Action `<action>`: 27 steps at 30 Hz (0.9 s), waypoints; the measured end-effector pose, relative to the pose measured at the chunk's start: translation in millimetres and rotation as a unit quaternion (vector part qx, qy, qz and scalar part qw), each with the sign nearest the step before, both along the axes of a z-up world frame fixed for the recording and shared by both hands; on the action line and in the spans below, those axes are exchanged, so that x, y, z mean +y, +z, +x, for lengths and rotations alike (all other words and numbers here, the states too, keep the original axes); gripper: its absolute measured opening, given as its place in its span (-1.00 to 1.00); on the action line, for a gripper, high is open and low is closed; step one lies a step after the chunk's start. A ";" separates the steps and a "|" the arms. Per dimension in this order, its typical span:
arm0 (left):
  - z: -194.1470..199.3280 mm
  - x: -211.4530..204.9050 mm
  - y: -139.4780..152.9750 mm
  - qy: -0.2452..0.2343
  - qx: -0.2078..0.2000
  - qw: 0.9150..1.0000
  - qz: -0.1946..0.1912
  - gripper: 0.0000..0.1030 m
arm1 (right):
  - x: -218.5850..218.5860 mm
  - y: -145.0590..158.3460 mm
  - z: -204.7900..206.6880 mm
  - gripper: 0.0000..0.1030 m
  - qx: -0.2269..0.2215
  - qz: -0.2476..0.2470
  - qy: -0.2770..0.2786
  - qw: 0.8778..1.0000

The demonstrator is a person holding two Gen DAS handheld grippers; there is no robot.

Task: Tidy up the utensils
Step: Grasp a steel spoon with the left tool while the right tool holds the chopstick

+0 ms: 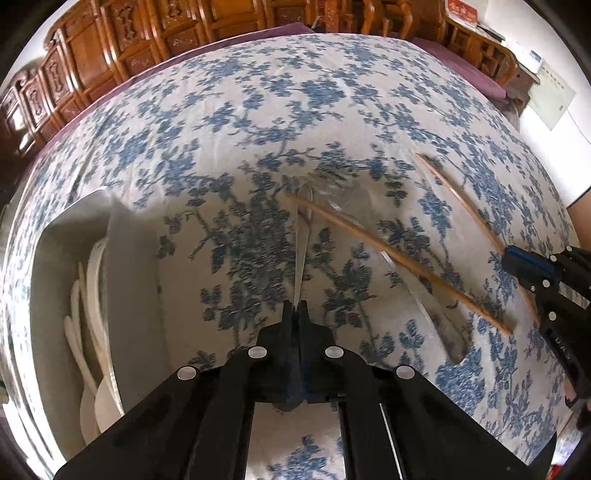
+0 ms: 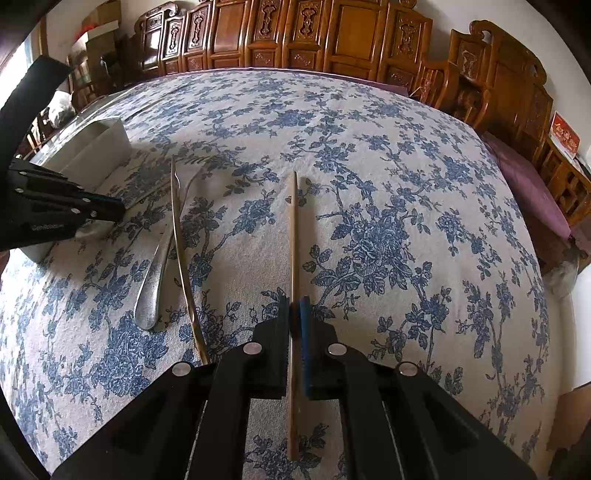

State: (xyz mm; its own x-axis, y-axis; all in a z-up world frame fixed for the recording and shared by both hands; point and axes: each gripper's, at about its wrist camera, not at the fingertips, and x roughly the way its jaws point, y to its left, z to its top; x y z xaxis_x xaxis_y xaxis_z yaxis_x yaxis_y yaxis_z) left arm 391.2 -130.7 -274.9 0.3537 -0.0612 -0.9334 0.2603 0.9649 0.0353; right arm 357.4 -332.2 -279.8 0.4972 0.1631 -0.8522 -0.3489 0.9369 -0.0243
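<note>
My left gripper (image 1: 295, 308) is shut on a metal utensil (image 1: 301, 240) and holds it by its handle, just above the cloth. A wooden chopstick (image 1: 399, 262) lies across a metal spoon (image 1: 424, 295) to its right. My right gripper (image 2: 294, 306) is shut on a second chopstick (image 2: 293, 236); this gripper also shows in the left wrist view (image 1: 517, 258). In the right wrist view the spoon (image 2: 151, 291) and the loose chopstick (image 2: 181, 254) lie left of centre, and my left gripper (image 2: 110, 210) is at the left edge.
A white organizer tray (image 1: 129, 236) stands at the left, with white plastic utensils (image 1: 92, 332) in one compartment. It also shows in the right wrist view (image 2: 99, 147). The blue floral tablecloth (image 1: 295, 110) covers the table. Carved wooden chairs (image 2: 295, 33) line the far side.
</note>
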 end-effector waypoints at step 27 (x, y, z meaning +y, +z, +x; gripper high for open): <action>15.0 4.6 -4.9 -0.022 0.031 0.999 0.007 -0.96 | -2.7 1.0 -8.6 -0.87 0.019 0.020 -0.005 1.000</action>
